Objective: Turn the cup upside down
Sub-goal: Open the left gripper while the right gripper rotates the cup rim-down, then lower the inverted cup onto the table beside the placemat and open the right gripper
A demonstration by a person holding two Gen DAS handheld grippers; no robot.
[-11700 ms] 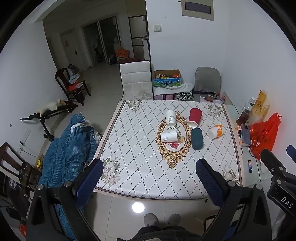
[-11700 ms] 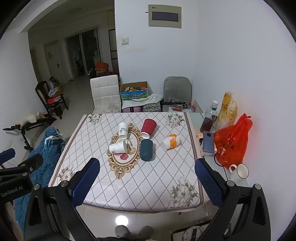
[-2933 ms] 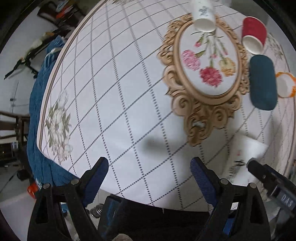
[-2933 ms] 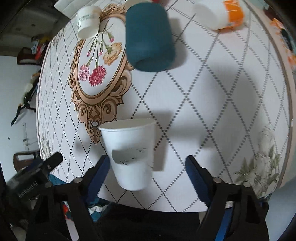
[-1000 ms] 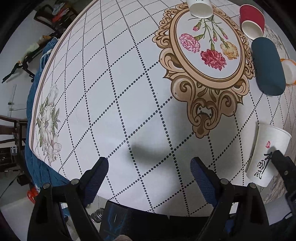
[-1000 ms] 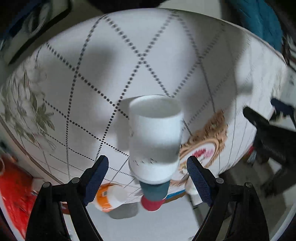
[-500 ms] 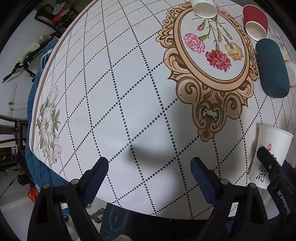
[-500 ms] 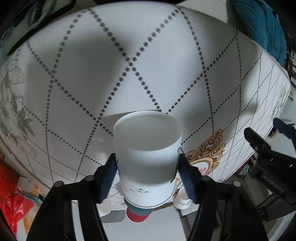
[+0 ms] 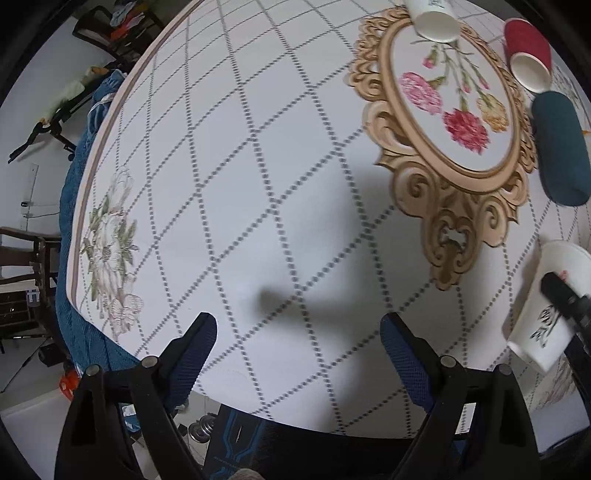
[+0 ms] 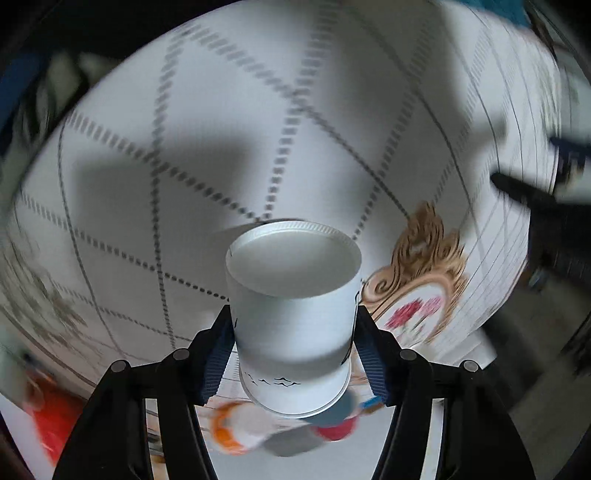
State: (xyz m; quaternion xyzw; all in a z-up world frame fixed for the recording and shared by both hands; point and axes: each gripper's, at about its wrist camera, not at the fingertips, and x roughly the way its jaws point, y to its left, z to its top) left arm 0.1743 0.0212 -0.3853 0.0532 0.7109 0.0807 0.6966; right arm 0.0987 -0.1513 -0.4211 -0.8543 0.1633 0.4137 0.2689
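My right gripper (image 10: 293, 347) is shut on a white paper cup (image 10: 293, 306) and holds it above the patterned tablecloth (image 10: 184, 147), with the cup's closed base turned toward the table. The same cup (image 9: 546, 306) shows at the right edge of the left wrist view, tilted, partly hidden by the right gripper's black body. My left gripper (image 9: 299, 350) is open and empty over the front part of the table, left of the cup.
In the left wrist view another white cup (image 9: 432, 18), a red cup (image 9: 528, 55) and a dark teal case (image 9: 561, 147) lie around the gold-framed flower motif (image 9: 454, 122). The table's front edge (image 9: 258, 406) is close below. A blue blanket (image 9: 81, 325) hangs at the left.
The right gripper has kept turning the cup over and drawn it nearer the camera. The view is blurred by motion. The left gripper has drifted slightly left.
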